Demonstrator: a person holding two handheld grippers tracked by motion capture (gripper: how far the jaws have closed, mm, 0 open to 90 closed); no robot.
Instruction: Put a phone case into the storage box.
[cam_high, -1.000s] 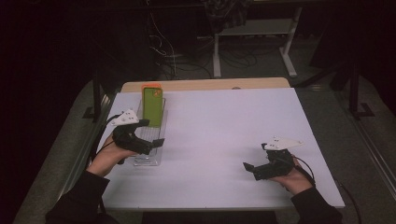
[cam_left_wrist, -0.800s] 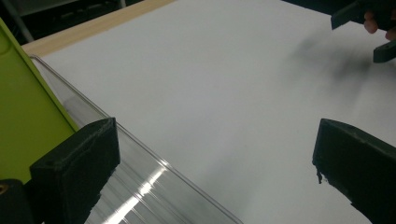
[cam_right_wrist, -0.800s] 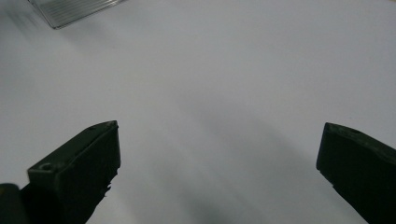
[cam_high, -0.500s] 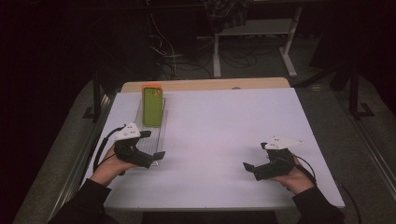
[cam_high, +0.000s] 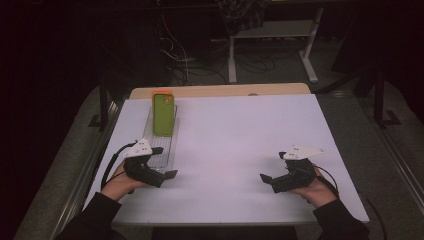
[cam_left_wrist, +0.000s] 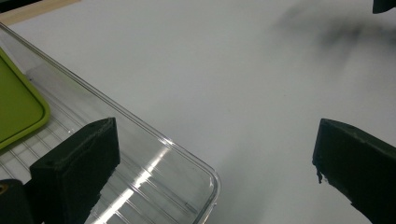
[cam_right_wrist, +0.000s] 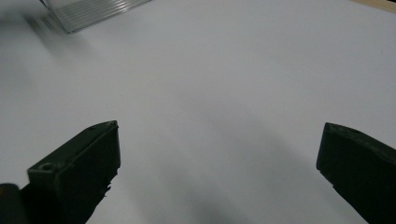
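While the green phone (cam_high: 163, 114) lies in the far end of the clear tray (cam_high: 160, 152) at the counter's (cam_high: 240, 140) left, both grippers stand with fingers spread and empty: left gripper (cam_high: 167, 175) beside the tray's near corner, right gripper (cam_high: 266, 178) well apart. Placement looks done.

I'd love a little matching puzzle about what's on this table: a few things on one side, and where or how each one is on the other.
Things:
1. green phone
2. clear tray
3. left tongs
4. right tongs

Places or states:
A. open over bare white table near the right edge
B. lying in the far end of the tray
C. open at the tray's near corner
D. lengthwise along the table's left side

Pairs: 1-B, 2-D, 3-C, 4-A
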